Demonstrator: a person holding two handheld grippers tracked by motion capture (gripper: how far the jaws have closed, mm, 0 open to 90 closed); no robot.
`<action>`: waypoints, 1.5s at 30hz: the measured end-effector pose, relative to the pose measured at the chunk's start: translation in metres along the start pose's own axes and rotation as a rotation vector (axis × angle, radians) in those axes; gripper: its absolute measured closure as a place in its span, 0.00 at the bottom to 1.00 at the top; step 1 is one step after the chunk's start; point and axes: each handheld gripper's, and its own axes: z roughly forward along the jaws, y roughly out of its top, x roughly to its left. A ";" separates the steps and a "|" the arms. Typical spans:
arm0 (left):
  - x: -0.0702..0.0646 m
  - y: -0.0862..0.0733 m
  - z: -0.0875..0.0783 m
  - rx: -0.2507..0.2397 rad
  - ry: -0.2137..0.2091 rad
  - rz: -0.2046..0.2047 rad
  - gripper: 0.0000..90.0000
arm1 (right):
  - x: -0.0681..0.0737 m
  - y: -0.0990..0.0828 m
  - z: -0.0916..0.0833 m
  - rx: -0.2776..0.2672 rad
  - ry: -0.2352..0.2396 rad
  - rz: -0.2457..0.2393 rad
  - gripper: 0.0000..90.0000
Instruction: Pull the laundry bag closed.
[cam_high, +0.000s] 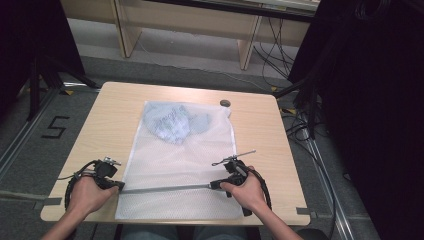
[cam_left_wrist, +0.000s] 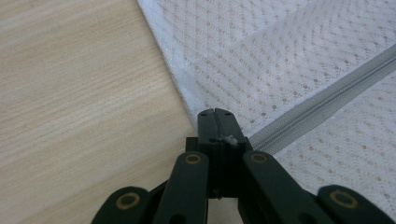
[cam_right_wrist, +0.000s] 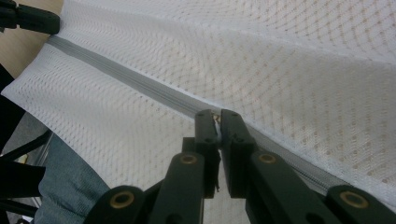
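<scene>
- The mesh laundry bag (cam_high: 177, 165) is judged light, limp and easily rucked; a bluish garment (cam_high: 172, 122) is seen bunched inside its far end, so little weight is expected there; the weave looks fine enough to snag
- The grey zipper (cam_high: 165, 188) runs across the bag's near part; it is judged the stiffest line on the bag, and the small slider (cam_right_wrist: 215, 119) the best place to be gripped, with the bag's edge pinned against the pull
- The bag is laid flat on the tabletop (cam_high: 110, 115), its near edge by the person's side
- The left tongs (cam_left_wrist: 215, 113) are clamped shut on the bag's left edge at the zipper's end (cam_left_wrist: 229, 138)
- The right tongs (cam_right_wrist: 215, 114) are pinched almost shut on the slider, partway along the zipper; both are seen in the high view, well apart, joined by the taut zipper line
</scene>
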 end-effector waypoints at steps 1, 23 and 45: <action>0.000 0.000 0.000 -0.001 0.000 0.000 1.00 | 0.000 0.000 0.000 -0.003 0.010 0.000 0.97; 0.000 0.000 0.000 0.000 0.001 0.000 1.00 | -0.009 -0.005 -0.007 0.004 0.003 0.023 0.97; 0.000 0.000 0.000 -0.007 -0.004 -0.001 1.00 | -0.019 -0.010 -0.013 0.003 -0.010 0.032 0.97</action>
